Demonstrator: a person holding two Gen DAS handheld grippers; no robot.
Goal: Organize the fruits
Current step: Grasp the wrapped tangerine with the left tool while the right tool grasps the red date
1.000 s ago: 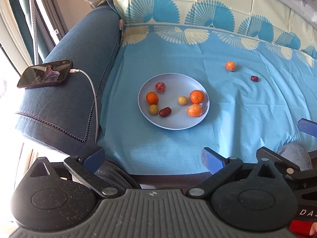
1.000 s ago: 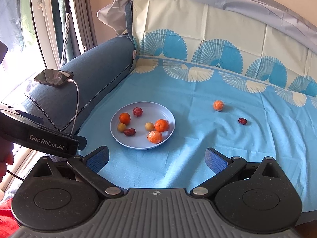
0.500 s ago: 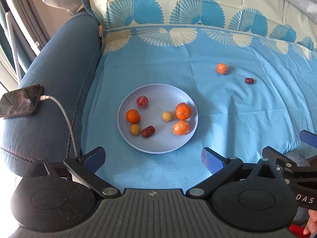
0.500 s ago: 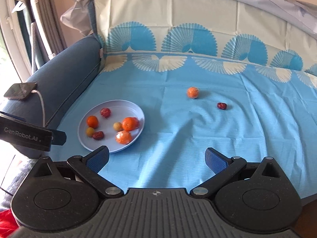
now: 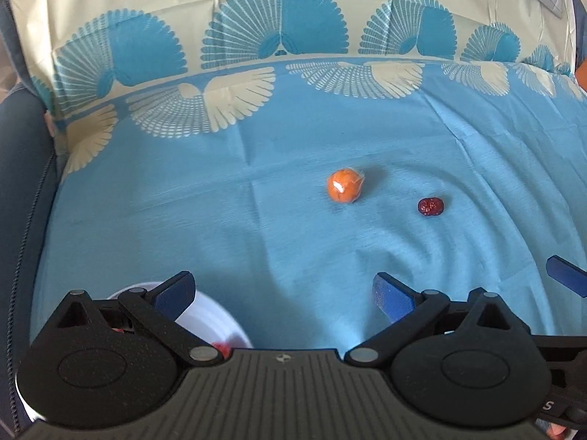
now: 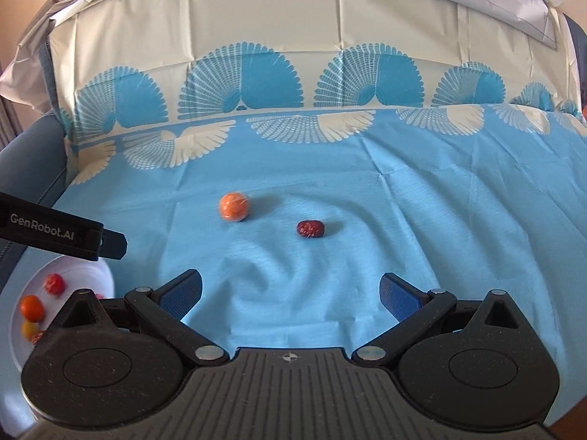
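Both of my grippers are empty with jaws wide: the left gripper (image 5: 282, 289) and the right gripper (image 6: 291, 289) each look out over the blue sheet (image 6: 403, 190) covering the sofa. Two fruits are not yet gathered. The orange (image 6: 234, 207) lies ahead of the right jaws and off to their left, and sits nearly dead ahead of the left jaws; the date (image 6: 310, 228) lies almost straight ahead of the right jaws, nearer than the orange and just to its right, the two apart. The plate (image 6: 106, 275) with the other fruit is beside the right gripper's left jaw, and in the left view it sits under that gripper's left jaw, mostly hidden. The orange looks wrapped in glossy film, so I judge it light, round, a bit slippery and prone to roll; I would close across its widest middle. The date looks small, wrinkled and slightly soft, low on the cloth, so I would pinch its short sides gently. The sheet is creased and soft around both, so jaws coming low could snag fabric. Nothing stands between the jaws and either fruit; only the left gripper's body crosses the right view's left edge.
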